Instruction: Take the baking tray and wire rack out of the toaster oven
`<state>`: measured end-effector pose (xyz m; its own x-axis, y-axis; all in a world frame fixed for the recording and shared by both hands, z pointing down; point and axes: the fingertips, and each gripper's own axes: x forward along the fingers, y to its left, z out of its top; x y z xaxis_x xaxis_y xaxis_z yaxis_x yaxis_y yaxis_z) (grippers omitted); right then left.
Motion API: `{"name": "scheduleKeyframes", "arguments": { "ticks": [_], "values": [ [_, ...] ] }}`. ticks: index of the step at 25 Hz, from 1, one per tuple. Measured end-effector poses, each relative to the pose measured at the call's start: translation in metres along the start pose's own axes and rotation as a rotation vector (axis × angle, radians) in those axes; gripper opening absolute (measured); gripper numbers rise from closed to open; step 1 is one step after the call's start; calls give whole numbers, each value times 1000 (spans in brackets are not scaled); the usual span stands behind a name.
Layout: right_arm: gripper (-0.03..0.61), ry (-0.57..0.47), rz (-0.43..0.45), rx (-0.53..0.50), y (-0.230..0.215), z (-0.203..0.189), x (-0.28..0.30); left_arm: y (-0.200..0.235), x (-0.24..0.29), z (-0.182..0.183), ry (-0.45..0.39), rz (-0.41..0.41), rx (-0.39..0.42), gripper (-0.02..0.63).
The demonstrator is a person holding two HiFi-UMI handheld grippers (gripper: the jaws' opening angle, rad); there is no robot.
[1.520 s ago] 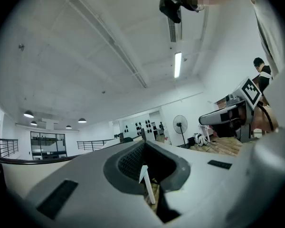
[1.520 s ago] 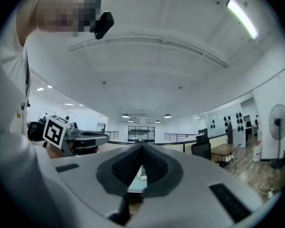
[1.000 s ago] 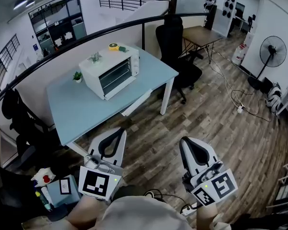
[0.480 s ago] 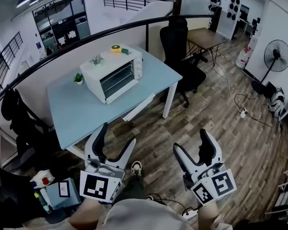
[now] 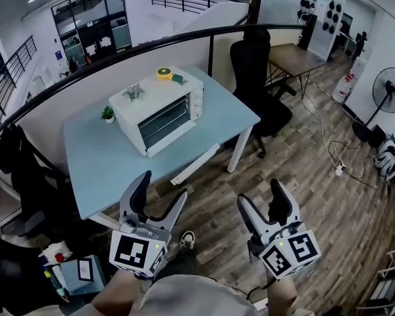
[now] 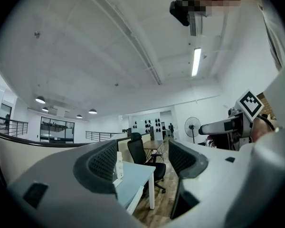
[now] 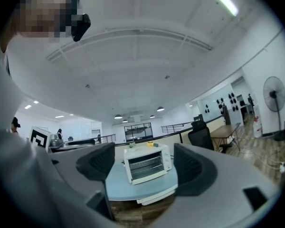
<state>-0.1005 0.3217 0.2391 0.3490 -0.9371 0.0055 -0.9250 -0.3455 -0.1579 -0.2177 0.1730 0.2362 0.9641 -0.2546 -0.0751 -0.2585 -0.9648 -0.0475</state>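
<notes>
The white toaster oven [image 5: 159, 110] stands on the light blue table [image 5: 105, 160] with its glass door closed. In the right gripper view the oven [image 7: 147, 163] shows between the jaws, far off, with wire bars visible behind the glass. I cannot make out the baking tray. My left gripper [image 5: 163, 188] and right gripper [image 5: 260, 195] hang over the wooden floor, short of the table's front edge. Both point level and are open and empty. Both have just been opening, and the right jaws have since eased in slightly. The left gripper [image 6: 142, 158] faces the table's corner.
A small potted plant [image 5: 107, 114] sits on the table beside the oven. A yellow item [image 5: 163, 73] and a plant [image 5: 133, 92] lie on the oven's top. A black office chair [image 5: 260, 64] and a wooden desk [image 5: 303, 54] stand to the right, with a fan [image 5: 390, 87] beyond.
Both grippers went from shut to open. The person has stepped toward the table, so the oven and table look closer. Both grippers moved forward with them.
</notes>
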Motion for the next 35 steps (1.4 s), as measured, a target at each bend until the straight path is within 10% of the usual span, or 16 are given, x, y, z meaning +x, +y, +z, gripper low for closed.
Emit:
{"name": "scheduleKeyframes", "arguments": {
  "ticks": [23, 35],
  "values": [
    [290, 161, 57, 419, -76, -82, 292, 170, 209, -113, 155, -8, -533, 323],
    [284, 256, 139, 467, -114, -116, 386, 203, 273, -164, 194, 116, -659, 295]
  ]
}}
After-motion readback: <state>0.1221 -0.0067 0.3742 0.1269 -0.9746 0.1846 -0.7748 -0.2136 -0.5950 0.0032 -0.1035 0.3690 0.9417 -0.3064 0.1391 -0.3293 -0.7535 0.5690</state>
